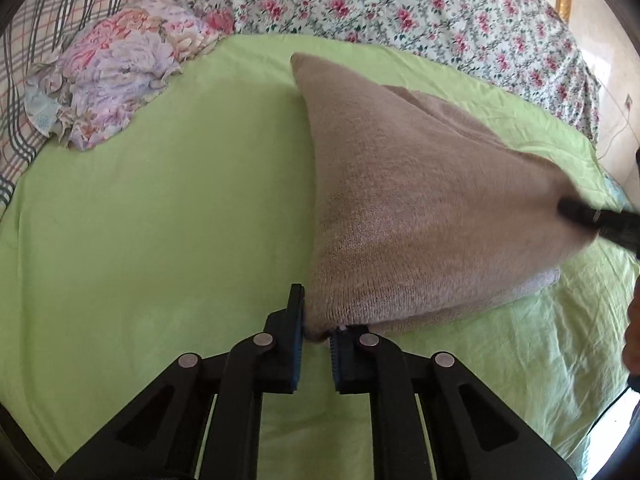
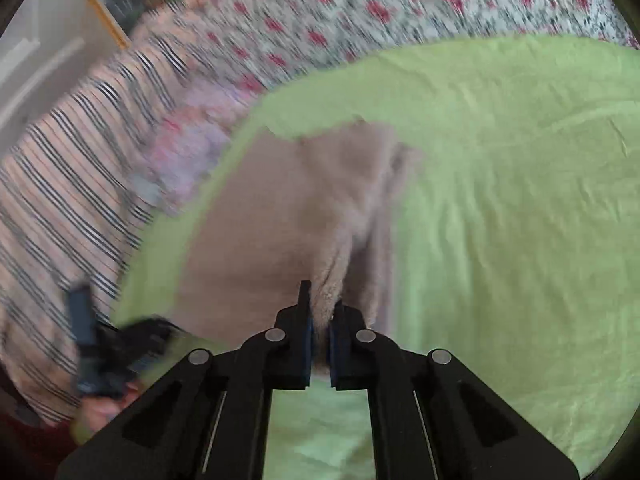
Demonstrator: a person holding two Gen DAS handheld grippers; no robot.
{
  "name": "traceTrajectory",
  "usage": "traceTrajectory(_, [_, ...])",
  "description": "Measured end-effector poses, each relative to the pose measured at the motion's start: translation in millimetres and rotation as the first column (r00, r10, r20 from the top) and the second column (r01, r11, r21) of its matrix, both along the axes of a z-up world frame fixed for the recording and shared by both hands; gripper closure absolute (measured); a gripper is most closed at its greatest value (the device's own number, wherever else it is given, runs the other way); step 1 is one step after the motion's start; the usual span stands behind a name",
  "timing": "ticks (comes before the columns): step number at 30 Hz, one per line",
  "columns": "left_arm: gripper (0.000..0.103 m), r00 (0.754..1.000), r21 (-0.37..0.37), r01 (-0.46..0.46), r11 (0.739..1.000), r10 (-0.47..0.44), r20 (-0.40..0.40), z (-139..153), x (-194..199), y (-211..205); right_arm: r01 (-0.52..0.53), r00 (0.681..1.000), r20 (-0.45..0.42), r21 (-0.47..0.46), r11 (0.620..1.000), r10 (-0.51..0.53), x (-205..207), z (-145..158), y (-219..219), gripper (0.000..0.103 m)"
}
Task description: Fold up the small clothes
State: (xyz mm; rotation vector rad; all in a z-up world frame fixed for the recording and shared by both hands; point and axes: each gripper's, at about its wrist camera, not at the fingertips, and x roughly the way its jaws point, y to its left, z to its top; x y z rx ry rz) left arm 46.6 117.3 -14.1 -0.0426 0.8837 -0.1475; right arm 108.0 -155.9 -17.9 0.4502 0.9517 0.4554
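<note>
Left tongs [image 1: 317, 330] clamped on near corner of the tan knit garment [image 1: 400, 208]. Right tongs [image 2: 320, 320] clamped on another bunched edge. Garment hangs stretched between the two, lifted partly off the green sheet [image 1: 160, 220], long axis running tongs to tongs. Fold probably needs the right-held edge carried across. Left view shows the floral pillow [image 1: 116, 72] sharply; right view is motion-blurred.
</note>
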Motion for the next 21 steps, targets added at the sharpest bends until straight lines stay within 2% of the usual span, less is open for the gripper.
traceTrajectory(1, [0.094, 1.0, -0.022, -0.006, 1.0, 0.005, -0.014, -1.9, 1.8, 2.2, -0.003, 1.0, -0.017, -0.024, 1.0, 0.003, 0.1, -12.3, 1.4, 0.097])
traceTrajectory(3, [0.094, 0.999, -0.096, -0.018, 0.995, 0.014, -0.048, -4.2, 8.3, 13.0, 0.002, 0.999, -0.036, -0.003, 1.0, -0.002, 2.0, -26.0, -0.9, 0.097])
traceTrajectory(5, [0.093, 0.997, -0.16, -0.024, 0.987, 0.011, -0.079, -6.3, 11.8, 22.7, 0.005, 0.999, -0.039, 0.015, 1.0, -0.004, 3.0, -26.7, -3.5, 0.097])
traceTrajectory(7, [0.093, 0.995, -0.191, -0.005, 0.981, -0.014, -0.097, -8.3, 14.7, 27.5, -0.014, 0.999, -0.042, -0.004, 1.0, 0.013, 3.0, -23.9, -2.4, 0.097])
traceTrajectory(9, [0.088, 0.993, -0.175, 0.042, 0.984, -0.061, -0.105, -5.0, 11.4, 27.5, -0.033, 0.998, -0.058, 0.004, 0.999, 0.033, 0.1, -19.4, -3.9, 0.096])
traceTrajectory(12, [0.087, 0.987, -0.161, 0.112, 0.981, -0.128, -0.096, 5.4, -3.0, 30.6, -0.036, 0.996, -0.078, 0.069, 0.997, 0.041, -3.7, -8.6, -14.5, 0.091])
traceTrajectory(14, [0.088, 0.981, -0.15, 0.177, 0.973, -0.186, -0.052, 21.6, -15.6, 35.1, -0.012, 0.998, -0.053, 0.125, 0.992, 0.019, -0.4, 2.8, -28.3, 0.086])
traceTrajectory(15, [0.088, 0.979, -0.146, 0.195, 0.97, -0.202, -0.036, 27.6, -17.2, 35.8, 0.002, 0.999, -0.042, 0.15, 0.989, 0.005, 4.8, 7.4, -33.8, 0.08])
traceTrajectory(16, [0.087, 0.975, -0.146, 0.22, 0.965, -0.224, -0.012, 37.0, -17.1, 36.1, 0.017, 0.999, -0.032, 0.172, 0.985, -0.012, 14.0, 12.6, -38.0, 0.07])
traceTrajectory(18, [0.087, 0.968, -0.152, 0.25, 0.956, -0.248, 0.034, 54.1, -8.4, 32.7, 0.05, 0.999, -0.019, 0.184, 0.982, -0.047, 34.0, 18.8, -40.5, 0.061])
traceTrajectory(21, [0.086, 0.963, -0.148, 0.268, 0.952, -0.259, 0.076, 67.5, 16.0, 19.8, 0.09, 0.996, -0.04, 0.216, 0.972, -0.083, 78.1, 15.8, -38.6, 0.061])
